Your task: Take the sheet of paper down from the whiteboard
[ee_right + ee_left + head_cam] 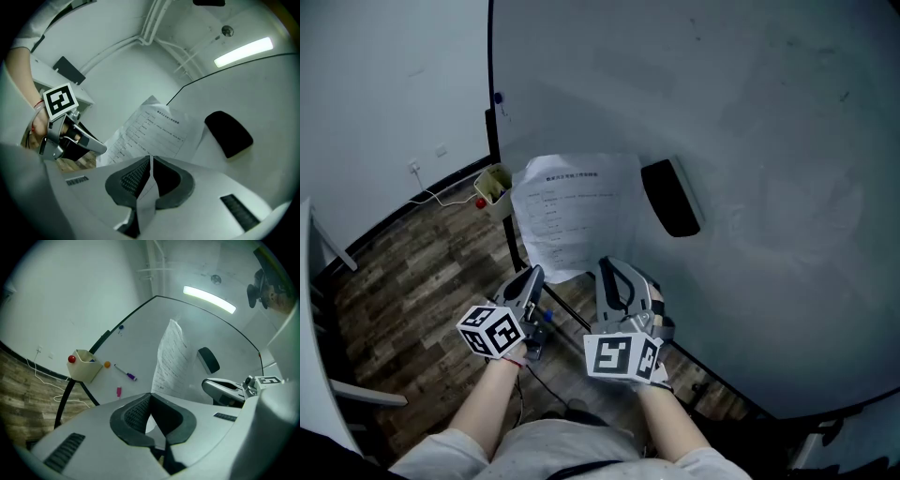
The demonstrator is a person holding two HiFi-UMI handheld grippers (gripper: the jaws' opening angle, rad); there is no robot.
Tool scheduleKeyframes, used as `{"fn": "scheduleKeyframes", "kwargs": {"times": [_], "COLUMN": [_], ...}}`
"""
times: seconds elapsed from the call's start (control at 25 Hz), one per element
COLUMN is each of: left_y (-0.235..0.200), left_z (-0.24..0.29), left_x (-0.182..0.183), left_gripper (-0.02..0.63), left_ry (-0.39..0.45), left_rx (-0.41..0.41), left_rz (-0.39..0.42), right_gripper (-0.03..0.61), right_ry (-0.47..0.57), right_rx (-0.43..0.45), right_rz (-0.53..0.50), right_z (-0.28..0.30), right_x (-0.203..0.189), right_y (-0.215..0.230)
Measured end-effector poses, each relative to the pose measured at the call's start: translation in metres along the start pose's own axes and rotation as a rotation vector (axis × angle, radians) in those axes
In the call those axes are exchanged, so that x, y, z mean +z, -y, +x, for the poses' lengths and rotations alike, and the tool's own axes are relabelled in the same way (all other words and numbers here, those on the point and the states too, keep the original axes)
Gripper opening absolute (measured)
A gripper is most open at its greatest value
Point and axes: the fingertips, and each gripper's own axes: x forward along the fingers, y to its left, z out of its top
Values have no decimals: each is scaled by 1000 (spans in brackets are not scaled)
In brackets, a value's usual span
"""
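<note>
A printed sheet of paper (577,211) hangs on the whiteboard (750,141), bulging away from it. My left gripper (531,275) is at the sheet's lower left corner, and in the left gripper view the paper (171,362) runs down into its shut jaws (151,397). My right gripper (614,266) is at the sheet's lower right edge. The right gripper view shows the paper (154,129) pinched as a thin fold between the shut jaws (151,159). Both grippers point level at the board, side by side.
A black eraser (672,197) sticks to the board right of the sheet. A cream holder (492,185) with a red ball hangs at the board's left edge, and a purple-capped marker (125,373) lies nearby. Below are the board's black stand and the wood floor (412,281).
</note>
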Motion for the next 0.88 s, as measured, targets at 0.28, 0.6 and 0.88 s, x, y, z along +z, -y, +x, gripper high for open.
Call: {"fn": "scheduleKeyframes", "kwargs": {"times": [0.28,0.6,0.88], "left_y": [4,-16,-26], "left_z": [-18,-49,-72], "left_x": [3,6,8], "left_gripper": [14,14,14], "left_ry": [8,19,28], "left_rx": [29,68,109], "left_rz": [2,-10,-13], "right_gripper": [31,28,28], "right_ry": [-5,-9,-3], "right_rx": [129,242,331], "right_rz": [170,254,293], "right_z": [7,23,29], "right_x": [-8,-6,0], "right_y": [-26,-70,-104]}}
